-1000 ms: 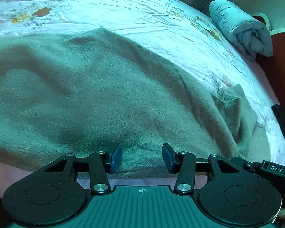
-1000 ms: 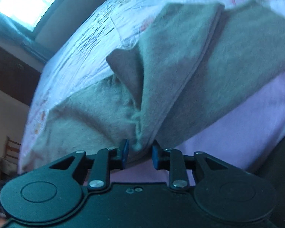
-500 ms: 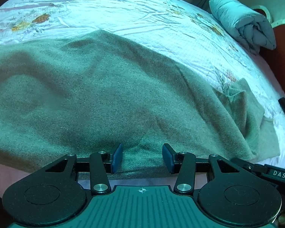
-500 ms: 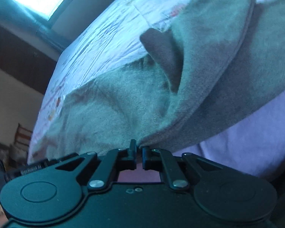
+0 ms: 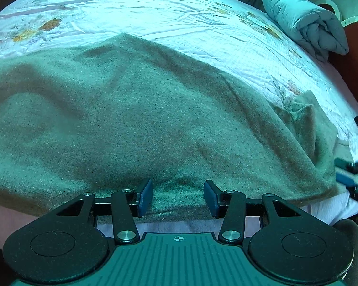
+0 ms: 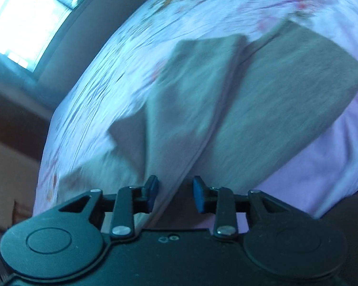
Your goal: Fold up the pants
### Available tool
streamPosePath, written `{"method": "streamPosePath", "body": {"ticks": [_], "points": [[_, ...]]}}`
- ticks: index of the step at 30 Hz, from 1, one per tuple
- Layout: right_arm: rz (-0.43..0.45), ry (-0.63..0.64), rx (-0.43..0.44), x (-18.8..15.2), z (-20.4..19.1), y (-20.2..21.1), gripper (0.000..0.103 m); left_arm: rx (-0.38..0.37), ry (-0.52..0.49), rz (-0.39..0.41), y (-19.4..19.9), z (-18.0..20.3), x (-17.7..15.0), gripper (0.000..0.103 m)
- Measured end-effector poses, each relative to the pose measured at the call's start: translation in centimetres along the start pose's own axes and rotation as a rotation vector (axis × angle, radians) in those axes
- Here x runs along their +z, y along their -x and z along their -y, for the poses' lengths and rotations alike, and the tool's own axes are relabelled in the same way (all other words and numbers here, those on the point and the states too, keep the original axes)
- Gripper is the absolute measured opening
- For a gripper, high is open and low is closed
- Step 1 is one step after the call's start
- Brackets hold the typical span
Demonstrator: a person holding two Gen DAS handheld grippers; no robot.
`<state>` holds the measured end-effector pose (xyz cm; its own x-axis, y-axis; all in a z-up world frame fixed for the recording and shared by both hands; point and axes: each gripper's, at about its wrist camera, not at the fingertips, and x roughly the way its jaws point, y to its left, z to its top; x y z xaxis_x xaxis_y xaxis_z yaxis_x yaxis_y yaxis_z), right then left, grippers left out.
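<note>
- The pants (image 5: pixel 136 119), a grey-brown fuzzy fabric, lay spread across the near half of a bed, covering most of the left wrist view from the left edge to the right.
- The bed sheet (image 5: pixel 155 12) under them was pale with a faded floral print and showed bare on the far side.
- The left gripper (image 5: pixel 178 197) sat at the near edge of the pants with its jaws spread wide; its blue pads (image 5: pixel 145 196) held nothing, and fabric lay loose in the gap between them.
- At the right of that view a bunched flap of the pants rose in a small peak near the bed's edge.
- A rolled grey-blue quilt (image 5: pixel 305 21) rested at the far right corner of the bed, well apart from the pants.
- The right gripper (image 6: pixel 176 195) was also parted, jaws apart, with a folded edge of the pants (image 6: pixel 226 109) running down into the gap; the frame was blurred, so whether the fabric touched a pad could not be told.
- In the right wrist view one layer of the pants lay doubled over another, a seam line running along the fold.
- A bright window (image 6: pixel 21 19) showed at the far left of that view.
</note>
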<state>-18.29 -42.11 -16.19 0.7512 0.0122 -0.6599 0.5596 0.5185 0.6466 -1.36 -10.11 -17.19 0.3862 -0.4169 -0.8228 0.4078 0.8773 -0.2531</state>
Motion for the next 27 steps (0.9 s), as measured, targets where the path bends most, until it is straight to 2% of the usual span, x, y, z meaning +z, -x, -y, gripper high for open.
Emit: {"method": "streamPosePath", "body": {"ticks": [3, 4, 7, 9, 11, 13, 14, 16, 19, 24, 27], "points": [[0.057, 0.013, -0.09, 2.5, 1.1, -0.3, 0.025, 0.008, -0.004, -0.001, -0.2, 0.2, 0.0, 0.047], [0.068, 0.023, -0.118, 3.1, 1.2, -0.6, 0.022, 0.012, -0.007, -0.001, -0.2, 0.3, 0.0, 0.048], [0.085, 0.017, -0.14, 4.8, 1.4, -1.5, 0.022, 0.012, -0.01, 0.0, -0.2, 0.6, 0.0, 0.055], [0.097, 0.032, -0.156, 5.8, 1.2, -2.2, 0.022, 0.016, -0.015, -0.001, -0.3, 0.8, 0.0, 0.055], [0.107, 0.03, -0.162, 6.5, 1.1, -2.8, 0.016, 0.016, -0.016, -0.001, -0.3, 0.8, 0.0, 0.055], [0.118, 0.047, -0.182, 7.2, 1.0, -3.1, 0.001, 0.018, -0.018, -0.003, -0.4, 0.8, 0.0, 0.056], [0.12, 0.049, -0.183, 7.4, 1.2, -3.1, 0.0, 0.018, -0.019, -0.004, -0.4, 0.8, 0.0, 0.056], [0.147, 0.072, -0.188, 7.2, 1.0, -2.9, 0.0, 0.014, -0.017, -0.004, -0.4, 0.8, 0.1, 0.056], [0.233, 0.18, -0.215, 5.9, -0.1, -0.4, 0.0, 0.009, -0.02, -0.003, -0.4, 0.7, 0.0, 0.057], [0.377, 0.281, -0.275, 3.5, -0.8, 4.2, 0.0, -0.006, -0.025, -0.001, -0.4, 0.6, 0.0, 0.059], [0.355, 0.268, -0.337, 1.8, 1.3, 4.6, 0.0, -0.012, -0.03, -0.001, -0.4, 0.6, 0.0, 0.06]]}}
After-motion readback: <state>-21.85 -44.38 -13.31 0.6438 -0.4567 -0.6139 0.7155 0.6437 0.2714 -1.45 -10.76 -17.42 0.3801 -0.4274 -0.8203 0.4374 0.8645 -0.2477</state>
